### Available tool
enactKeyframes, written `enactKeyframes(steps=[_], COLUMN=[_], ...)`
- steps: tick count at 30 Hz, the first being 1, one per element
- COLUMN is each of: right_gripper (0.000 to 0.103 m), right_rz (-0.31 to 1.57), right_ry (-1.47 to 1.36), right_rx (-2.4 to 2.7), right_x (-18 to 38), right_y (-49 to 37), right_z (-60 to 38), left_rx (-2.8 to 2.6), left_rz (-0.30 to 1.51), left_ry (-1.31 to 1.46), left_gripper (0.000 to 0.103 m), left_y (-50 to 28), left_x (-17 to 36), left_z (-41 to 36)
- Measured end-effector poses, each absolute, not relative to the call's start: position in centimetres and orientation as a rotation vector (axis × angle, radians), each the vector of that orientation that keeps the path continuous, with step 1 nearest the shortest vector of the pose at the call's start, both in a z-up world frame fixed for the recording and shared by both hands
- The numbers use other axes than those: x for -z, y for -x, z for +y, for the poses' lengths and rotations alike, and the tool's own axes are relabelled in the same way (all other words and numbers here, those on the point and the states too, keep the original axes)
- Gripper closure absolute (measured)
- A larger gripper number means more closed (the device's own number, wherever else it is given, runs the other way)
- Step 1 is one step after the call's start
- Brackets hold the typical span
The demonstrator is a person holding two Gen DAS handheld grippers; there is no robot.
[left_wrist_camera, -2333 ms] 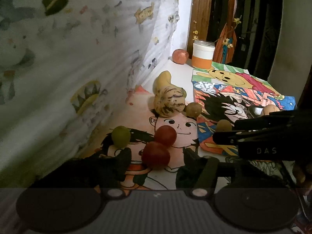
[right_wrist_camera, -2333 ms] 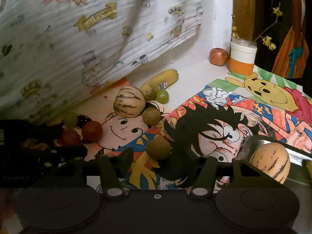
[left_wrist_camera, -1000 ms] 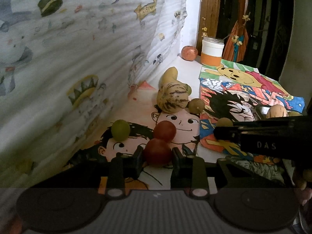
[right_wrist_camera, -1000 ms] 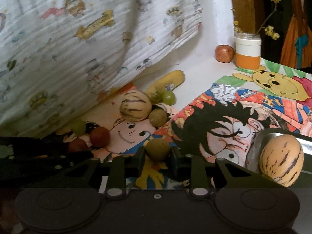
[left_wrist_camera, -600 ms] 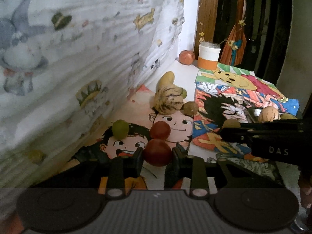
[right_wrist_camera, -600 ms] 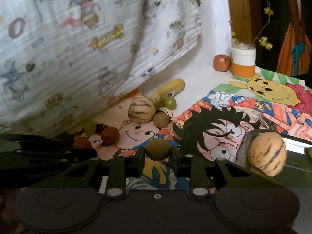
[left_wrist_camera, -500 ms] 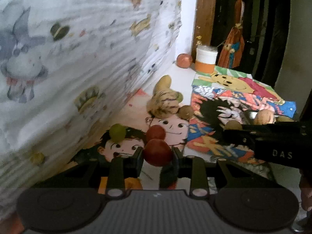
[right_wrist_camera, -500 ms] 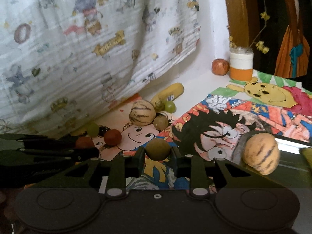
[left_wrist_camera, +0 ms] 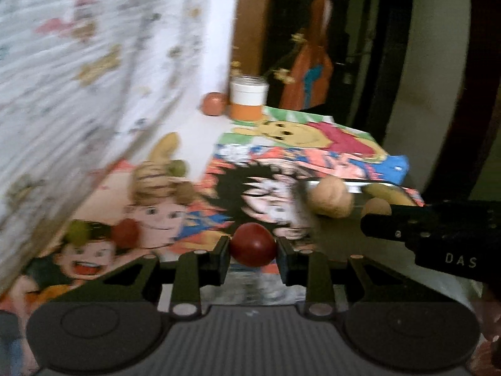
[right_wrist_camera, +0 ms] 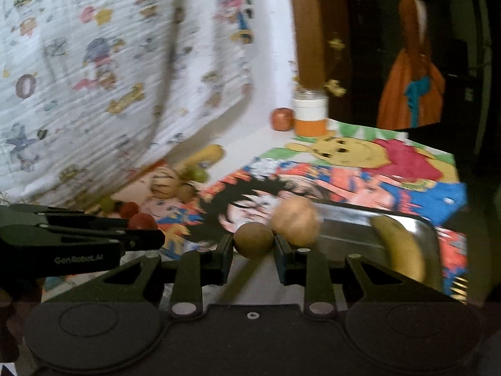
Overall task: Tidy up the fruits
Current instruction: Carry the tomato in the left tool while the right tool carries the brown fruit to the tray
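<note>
Left gripper (left_wrist_camera: 253,252) pinching a red round fruit (left_wrist_camera: 253,244) between its pads, clear of the table; right gripper (right_wrist_camera: 253,244) pinching a brown round fruit (right_wrist_camera: 253,239) the same way; both views motion-blurred.

Metal tray (right_wrist_camera: 419,224) on the cartoon-print mats (right_wrist_camera: 375,169), ahead and right of the right gripper; in it a pale striped melon-like fruit (right_wrist_camera: 296,221) at the near-left end and a banana (right_wrist_camera: 404,250) toward the right.

On the mats by the hanging printed cloth (right_wrist_camera: 109,78): a second red fruit (left_wrist_camera: 125,233), a green one (left_wrist_camera: 76,233), a striped melon (left_wrist_camera: 153,181) touching a small brown fruit (left_wrist_camera: 184,191), a green grape (left_wrist_camera: 178,166) and another banana (left_wrist_camera: 164,150) behind.

Far corner: reddish apple-like fruit (left_wrist_camera: 214,103) just beside a white-and-orange jar (left_wrist_camera: 249,101).
</note>
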State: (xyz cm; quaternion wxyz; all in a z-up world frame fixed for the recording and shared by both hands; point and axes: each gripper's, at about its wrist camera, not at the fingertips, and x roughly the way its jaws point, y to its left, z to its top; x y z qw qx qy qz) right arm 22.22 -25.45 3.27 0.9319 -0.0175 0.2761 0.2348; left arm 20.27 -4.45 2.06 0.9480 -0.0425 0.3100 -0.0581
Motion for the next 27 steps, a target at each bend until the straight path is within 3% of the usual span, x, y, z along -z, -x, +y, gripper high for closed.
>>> enactKeyframes(steps=[14, 27], right_gripper=[0.073, 0.073], right_rz=[0.604, 0.665], right_ry=[0.003, 0.020], right_rx=[-0.363, -0.344], right_x=[-0.5, 0.7], right_y=[-23.3, -24.2], right_z=[-32.4, -32.4], left_rx=[0.265, 0.278], left_rz=[0.664, 0.701], left_ry=[-0.004, -0.026], left_gripper=[0.068, 0.068], left_y=[-23.4, -25.8], left_x=[-0.9, 0.9], left_z=[-12.6, -14.1])
